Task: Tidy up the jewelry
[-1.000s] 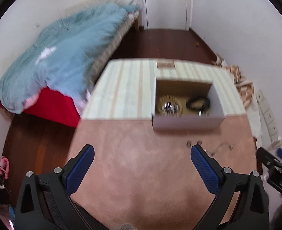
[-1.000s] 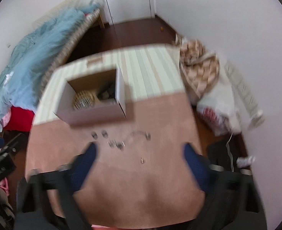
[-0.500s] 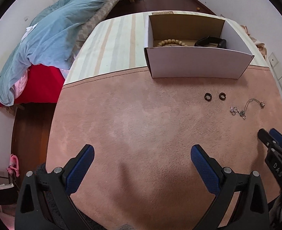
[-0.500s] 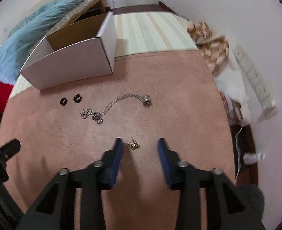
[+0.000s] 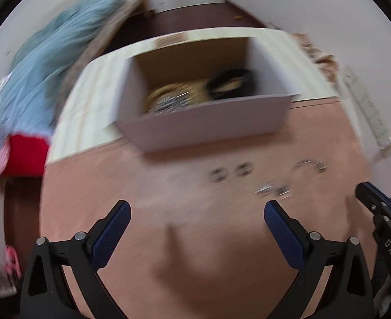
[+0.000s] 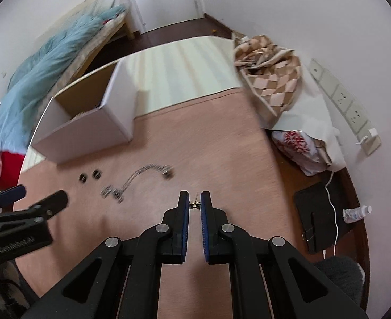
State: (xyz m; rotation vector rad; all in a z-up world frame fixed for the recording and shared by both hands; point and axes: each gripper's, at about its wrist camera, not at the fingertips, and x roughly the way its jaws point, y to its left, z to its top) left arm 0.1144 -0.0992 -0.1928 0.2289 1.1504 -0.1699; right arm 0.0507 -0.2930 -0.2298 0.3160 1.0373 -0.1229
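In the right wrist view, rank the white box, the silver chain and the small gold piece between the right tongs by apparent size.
1. White box, by far the largest.
2. Silver chain, strung across the pink cloth.
3. Small gold piece, tiny although it is nearest the camera, pinched in the right tongs.

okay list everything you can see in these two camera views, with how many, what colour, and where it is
Cardboard box: one, white outside, brown inside, open, far left of mat.
Black rings: two, on mat before box.
Chain necklace: one, silver, right of rings.
Small charm: one, gold, between right fingers.
Box contents: blurred; tan beads, something black.
Bed: one, blue duvet, left.
Checked cloth: one, tan and beige, right.
Left gripper: fingers blue, wide apart.
Right gripper: fingers blue, nearly closed.
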